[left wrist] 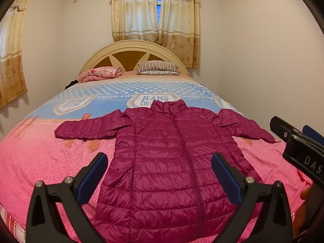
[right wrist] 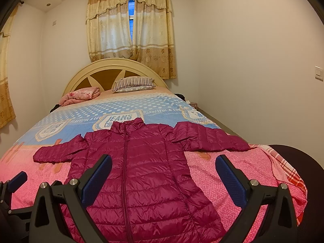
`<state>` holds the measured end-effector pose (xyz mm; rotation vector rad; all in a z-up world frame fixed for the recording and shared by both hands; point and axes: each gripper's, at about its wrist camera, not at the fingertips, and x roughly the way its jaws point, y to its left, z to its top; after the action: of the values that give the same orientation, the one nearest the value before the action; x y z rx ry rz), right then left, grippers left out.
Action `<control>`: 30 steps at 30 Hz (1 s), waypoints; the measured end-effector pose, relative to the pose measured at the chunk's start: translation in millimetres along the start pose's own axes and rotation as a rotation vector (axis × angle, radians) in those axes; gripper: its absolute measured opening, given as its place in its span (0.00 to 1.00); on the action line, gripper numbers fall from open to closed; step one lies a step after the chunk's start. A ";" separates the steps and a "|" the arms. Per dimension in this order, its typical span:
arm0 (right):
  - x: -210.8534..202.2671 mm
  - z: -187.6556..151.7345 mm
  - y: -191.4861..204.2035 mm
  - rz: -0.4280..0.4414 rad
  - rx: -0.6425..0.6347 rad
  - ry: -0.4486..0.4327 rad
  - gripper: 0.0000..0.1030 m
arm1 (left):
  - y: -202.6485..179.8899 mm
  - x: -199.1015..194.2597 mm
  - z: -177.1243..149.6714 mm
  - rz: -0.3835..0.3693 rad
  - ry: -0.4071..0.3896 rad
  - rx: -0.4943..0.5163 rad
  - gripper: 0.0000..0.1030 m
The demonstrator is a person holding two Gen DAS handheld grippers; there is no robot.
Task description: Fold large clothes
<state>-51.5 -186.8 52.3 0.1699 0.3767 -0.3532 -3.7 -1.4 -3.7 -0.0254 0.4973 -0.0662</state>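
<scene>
The left gripper point(left wrist: 160, 174) and right gripper point(right wrist: 164, 174) both stand wide apart, holding nothing, above the magenta quilted puffer jacket point(left wrist: 168, 162) spread flat on the pink and blue bed cover point(left wrist: 40, 158). Only the right view shows a white wall switch point(right wrist: 318, 72). The jacket hem is cut off below.

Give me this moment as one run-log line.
stage: pre-fold | jacket: flat on bed, zipped, sleeves spread | left gripper: open, empty | right gripper: open, empty
</scene>
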 end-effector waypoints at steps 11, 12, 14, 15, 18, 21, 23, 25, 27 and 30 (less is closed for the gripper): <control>0.7 -3.9 0.4 0.007 0.003 0.011 0.99 | -0.2 -0.6 -1.0 -0.005 0.004 0.000 1.00; 0.7 -3.9 0.5 0.006 0.003 0.012 0.99 | -0.6 -0.5 -1.1 -0.004 0.004 0.000 1.00; 0.5 -4.0 0.5 0.007 0.004 0.012 0.99 | -0.8 -0.9 -0.6 -0.004 0.005 -0.002 1.00; 0.6 -3.9 0.6 0.007 0.004 0.012 0.99 | -0.8 -1.1 -0.6 -0.003 0.005 -0.003 1.00; 1.1 -4.2 0.7 0.008 0.004 0.015 0.99 | -1.3 -1.0 -0.8 -0.003 0.006 -0.002 1.00; 0.8 -4.7 1.7 0.009 0.002 0.017 0.99 | 0.0 -1.2 -0.5 -0.005 0.005 -0.002 1.00; 1.8 -5.4 2.6 0.009 0.001 0.018 0.99 | 0.2 -1.4 -0.5 -0.006 0.006 -0.003 1.00; 2.4 -6.2 3.5 0.010 0.000 0.021 0.99 | -0.2 -1.3 -0.6 -0.004 0.006 -0.003 1.00; 2.3 -6.2 3.7 0.011 0.000 0.021 0.99 | 0.1 -1.2 -0.7 -0.004 0.005 -0.004 1.00; 2.2 -6.2 3.9 0.010 0.000 0.021 0.99 | -0.1 -1.1 -0.7 -0.005 0.007 -0.004 1.00</control>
<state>-50.2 -182.4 46.1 0.1756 0.3963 -0.3419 -5.0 -1.5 -3.9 -0.0298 0.5041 -0.0699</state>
